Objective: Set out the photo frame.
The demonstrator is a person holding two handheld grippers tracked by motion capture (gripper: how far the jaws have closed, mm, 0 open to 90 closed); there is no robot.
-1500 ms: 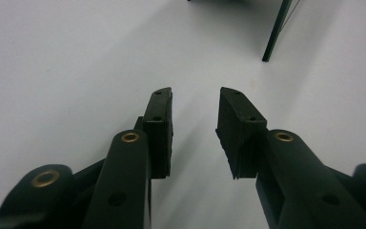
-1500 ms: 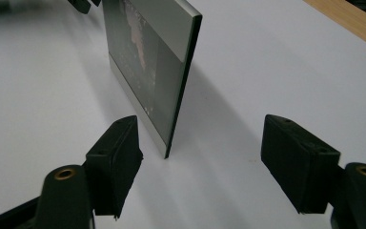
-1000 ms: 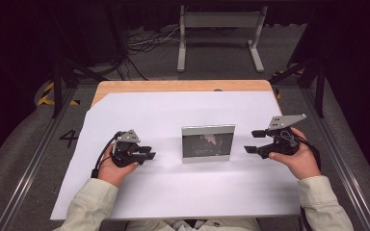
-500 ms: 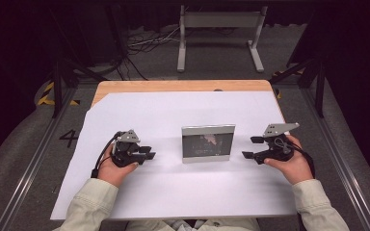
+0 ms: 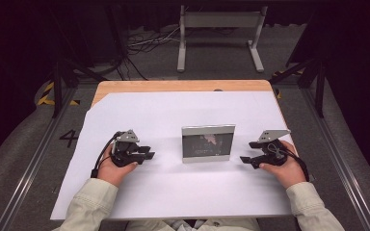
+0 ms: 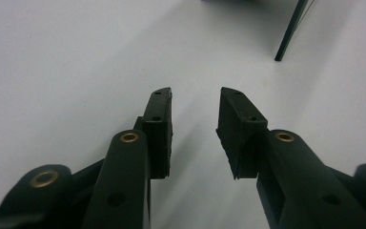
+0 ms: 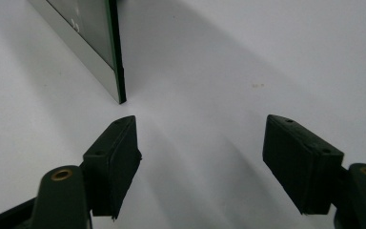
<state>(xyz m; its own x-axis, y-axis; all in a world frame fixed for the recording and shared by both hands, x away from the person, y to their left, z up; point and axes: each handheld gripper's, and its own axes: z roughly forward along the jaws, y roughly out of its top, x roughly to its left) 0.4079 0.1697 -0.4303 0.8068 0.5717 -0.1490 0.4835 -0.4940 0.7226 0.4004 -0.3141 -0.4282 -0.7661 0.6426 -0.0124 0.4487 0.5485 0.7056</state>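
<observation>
From the high view we see a picture frame (image 5: 208, 143) standing upright in the middle of the white sheet (image 5: 173, 110) that covers the table. The left gripper (image 5: 147, 155) rests on the sheet to the frame's left, well apart from it, as it did a second ago. The right gripper (image 5: 248, 154) has sunk toward the sheet since then and now sits low, near the frame's right edge, jaws pointing at it.

In the left gripper view, we find that claw moderately open with nothing but bare sheet between the jaws; a dark thin edge (image 6: 290, 31) stands far off at the upper right.

In the right gripper view, the jaws stand wide and empty, and the frame's near corner (image 7: 116, 71) rises just beyond the left jaw. We judge that the right hand is lining up to take the frame by its side edge.
</observation>
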